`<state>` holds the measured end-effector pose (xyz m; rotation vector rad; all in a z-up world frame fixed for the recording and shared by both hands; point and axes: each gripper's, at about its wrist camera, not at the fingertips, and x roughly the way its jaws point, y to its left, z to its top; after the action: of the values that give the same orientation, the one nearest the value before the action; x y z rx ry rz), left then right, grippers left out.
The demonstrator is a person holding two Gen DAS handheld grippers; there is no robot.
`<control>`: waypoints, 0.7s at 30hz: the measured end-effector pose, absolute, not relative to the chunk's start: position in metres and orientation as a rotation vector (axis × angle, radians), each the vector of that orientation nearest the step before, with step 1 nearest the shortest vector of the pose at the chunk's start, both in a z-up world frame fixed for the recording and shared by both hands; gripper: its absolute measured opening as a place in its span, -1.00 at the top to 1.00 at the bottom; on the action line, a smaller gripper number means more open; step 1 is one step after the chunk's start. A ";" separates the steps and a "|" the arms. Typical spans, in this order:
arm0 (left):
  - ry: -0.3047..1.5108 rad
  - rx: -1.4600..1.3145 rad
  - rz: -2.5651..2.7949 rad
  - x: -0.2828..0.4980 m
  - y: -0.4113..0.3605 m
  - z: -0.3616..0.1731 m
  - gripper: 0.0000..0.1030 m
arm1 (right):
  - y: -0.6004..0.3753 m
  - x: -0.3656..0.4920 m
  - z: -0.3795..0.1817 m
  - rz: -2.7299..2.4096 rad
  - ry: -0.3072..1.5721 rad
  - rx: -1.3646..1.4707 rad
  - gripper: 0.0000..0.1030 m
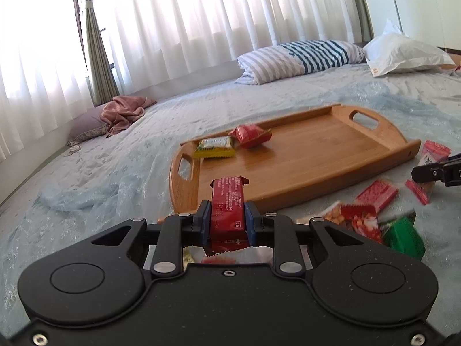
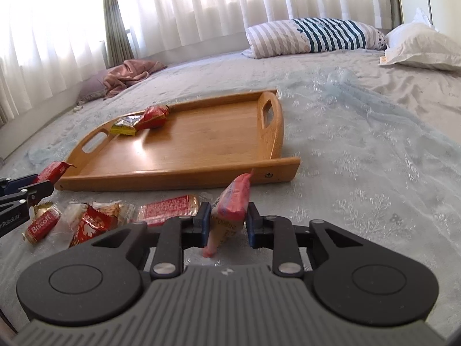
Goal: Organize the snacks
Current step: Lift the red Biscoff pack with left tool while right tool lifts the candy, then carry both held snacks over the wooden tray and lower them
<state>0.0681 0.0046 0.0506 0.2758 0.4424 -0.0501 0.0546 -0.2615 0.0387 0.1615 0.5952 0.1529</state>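
Observation:
A bamboo tray (image 1: 317, 158) (image 2: 201, 147) lies on the bed. A yellow snack pack (image 1: 214, 147) (image 2: 124, 124) and a red snack pack (image 1: 252, 135) (image 2: 154, 116) lie in its far left corner. My left gripper (image 1: 227, 214) is shut on a red wrapped snack bar (image 1: 228, 204), held just short of the tray's near edge. My right gripper (image 2: 227, 219) is shut on a pink snack packet (image 2: 232, 199), held above the bed in front of the tray's near right corner. Several loose snacks (image 2: 92, 219) (image 1: 374, 213) lie on the bed in front of the tray.
A striped pillow (image 1: 299, 57) (image 2: 314, 36) and a white pillow (image 1: 403, 52) (image 2: 423, 46) lie at the head of the bed. A pink cloth (image 1: 124, 112) (image 2: 126, 73) lies by the curtains. The left gripper's fingers (image 2: 26, 190) show at the left edge of the right wrist view.

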 end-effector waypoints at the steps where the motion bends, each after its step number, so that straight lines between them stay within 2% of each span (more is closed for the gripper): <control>1: 0.433 0.273 -0.058 0.070 0.003 0.053 0.54 | -0.261 0.054 0.042 0.150 0.587 0.152 0.47; 13: 0.388 0.213 -0.137 0.104 -0.019 0.073 0.54 | -0.264 0.080 0.066 0.226 0.524 0.223 0.45; 21: 0.370 0.176 -0.181 0.143 -0.030 0.083 0.54 | -0.255 0.121 0.080 0.286 0.509 0.170 0.48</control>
<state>0.1426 -0.0305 0.0829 0.1762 0.3704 -0.1811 0.1214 -0.2545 0.0796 0.1701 0.5092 0.2863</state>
